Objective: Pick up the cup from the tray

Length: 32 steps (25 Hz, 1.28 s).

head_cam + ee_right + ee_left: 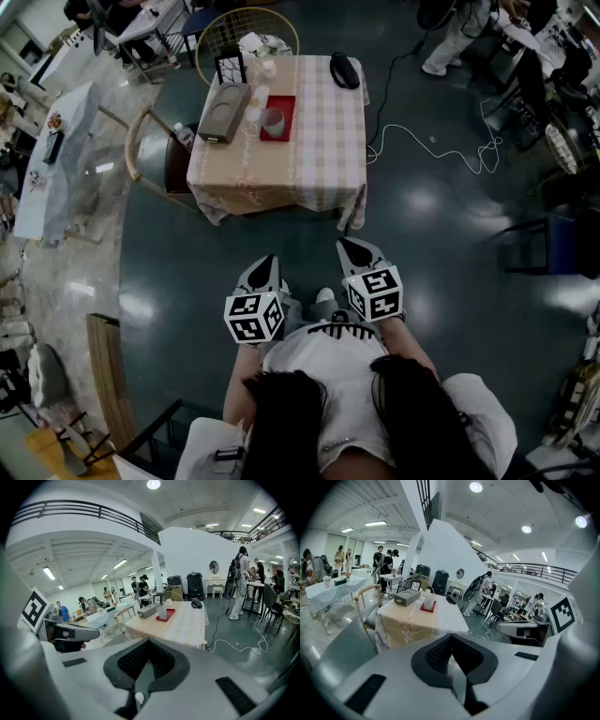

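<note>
The left gripper (265,263) and right gripper (352,247) are shut tight, holding nothing. Shut jaws could knock the far cup (273,119) off its tray (286,107).

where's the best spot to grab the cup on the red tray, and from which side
Take the cup by its side wall, about mid-height: it stands upright on the red tray. Probably come from the right in the head view, over bare tablecloth; the grey box crowds its left.

In the head view's upper middle, the bench (323,141) is carrying the tray (287,103). The cup (273,120) is standing on the tray, with a box (223,112) lying just left.
</note>
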Tool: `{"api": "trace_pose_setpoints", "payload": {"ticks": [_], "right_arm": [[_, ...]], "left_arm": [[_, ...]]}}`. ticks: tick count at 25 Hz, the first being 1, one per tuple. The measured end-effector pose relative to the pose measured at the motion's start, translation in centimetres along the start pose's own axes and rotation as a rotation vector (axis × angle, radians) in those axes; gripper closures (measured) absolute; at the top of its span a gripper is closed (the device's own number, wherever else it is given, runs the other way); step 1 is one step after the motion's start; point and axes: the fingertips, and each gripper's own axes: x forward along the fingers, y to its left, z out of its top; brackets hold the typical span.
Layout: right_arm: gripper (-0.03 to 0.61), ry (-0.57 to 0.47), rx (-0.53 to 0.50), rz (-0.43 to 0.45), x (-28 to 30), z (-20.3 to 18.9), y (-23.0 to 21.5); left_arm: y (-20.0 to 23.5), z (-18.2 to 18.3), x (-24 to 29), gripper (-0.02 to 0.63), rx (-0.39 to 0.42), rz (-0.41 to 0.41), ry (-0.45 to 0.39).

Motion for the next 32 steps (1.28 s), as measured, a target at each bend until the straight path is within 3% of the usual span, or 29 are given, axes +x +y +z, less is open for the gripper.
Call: {"api": "trace_pose_setpoints", "payload": {"ticks": [18,32], "right_arm": [[0.572,-0.012,0.034,0.01,-0.6,0.2,-2.1],[0.568,-0.06,0.055,0.069,-0.6,0.8,-2.3]], "left_arm": [[-1.7,0.1,0.7,0.606,-0.008,0.012,-0.01],[-1.7,-0.6,1.0,0.606,-0.013,0.04,-0.002]]}}
